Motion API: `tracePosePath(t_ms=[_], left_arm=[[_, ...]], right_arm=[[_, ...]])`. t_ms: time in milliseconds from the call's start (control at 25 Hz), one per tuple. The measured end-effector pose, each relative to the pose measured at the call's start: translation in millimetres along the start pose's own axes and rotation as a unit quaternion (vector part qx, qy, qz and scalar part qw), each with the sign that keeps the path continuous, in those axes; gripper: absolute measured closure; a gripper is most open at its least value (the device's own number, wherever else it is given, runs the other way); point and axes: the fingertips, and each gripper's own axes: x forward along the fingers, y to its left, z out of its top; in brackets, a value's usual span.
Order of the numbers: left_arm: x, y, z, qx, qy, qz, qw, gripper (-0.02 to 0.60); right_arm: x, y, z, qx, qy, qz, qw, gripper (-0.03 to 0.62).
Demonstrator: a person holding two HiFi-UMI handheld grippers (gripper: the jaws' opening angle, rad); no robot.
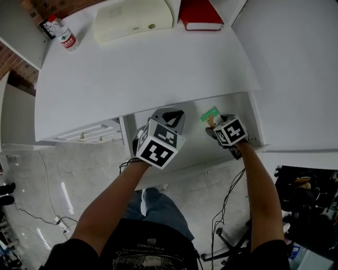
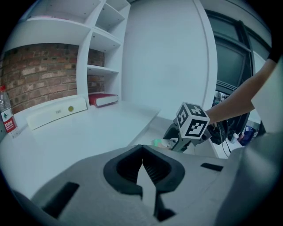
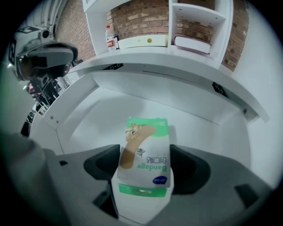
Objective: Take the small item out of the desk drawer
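Observation:
The small item is a white-and-green bandage box (image 3: 145,154) with a plaster pictured on it. It lies lengthwise between the pads of my right gripper (image 3: 145,165), and both pads touch its sides. Beneath it is the white floor of the open desk drawer (image 3: 106,114). From the head view the box (image 1: 210,114) pokes out ahead of my right gripper (image 1: 215,124) inside the drawer (image 1: 193,150). My left gripper (image 1: 170,117) hovers at the drawer's left side, shut with nothing in it; its jaws meet in the left gripper view (image 2: 141,161).
The white desk top (image 1: 148,68) carries a water bottle (image 1: 64,34), a flat white device (image 1: 132,20) and a red book (image 1: 200,13) along the back. A second drawer front (image 1: 84,134) sits to the left. Cables hang beneath the desk.

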Motion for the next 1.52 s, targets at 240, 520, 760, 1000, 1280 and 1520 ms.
tracePosePath(t_ms=[240, 520, 760, 1000, 1280, 1520], left_arm=[[-14, -4, 16, 0.012, -0.011, -0.007, 0.9998, 0.577], [-34, -12, 34, 0.028, -0.018, -0.016, 0.9993, 0.577], [-49, -17, 56, 0.05, -0.031, -0.023, 0.998, 0.577], [-61, -23, 78, 0.075, -0.041, -0.044, 0.9954, 0.577], [-79, -18, 103, 0.094, -0.058, -0.067, 0.9917, 0.577], [-94, -7, 127, 0.106, -0.08, -0.089, 0.9872, 0.577]], right_arm=[[-31, 4, 8, 0.011, -0.03, -0.02, 0.999, 0.243], [-78, 7, 15, 0.041, -0.077, -0.058, 0.994, 0.243], [-118, 8, 25, 0.067, -0.118, -0.09, 0.987, 0.244], [-159, 16, 43, 0.116, -0.167, -0.114, 0.972, 0.244], [-195, 33, 61, 0.172, -0.213, -0.143, 0.951, 0.243], [-230, 50, 82, 0.2, -0.247, -0.181, 0.931, 0.243]])
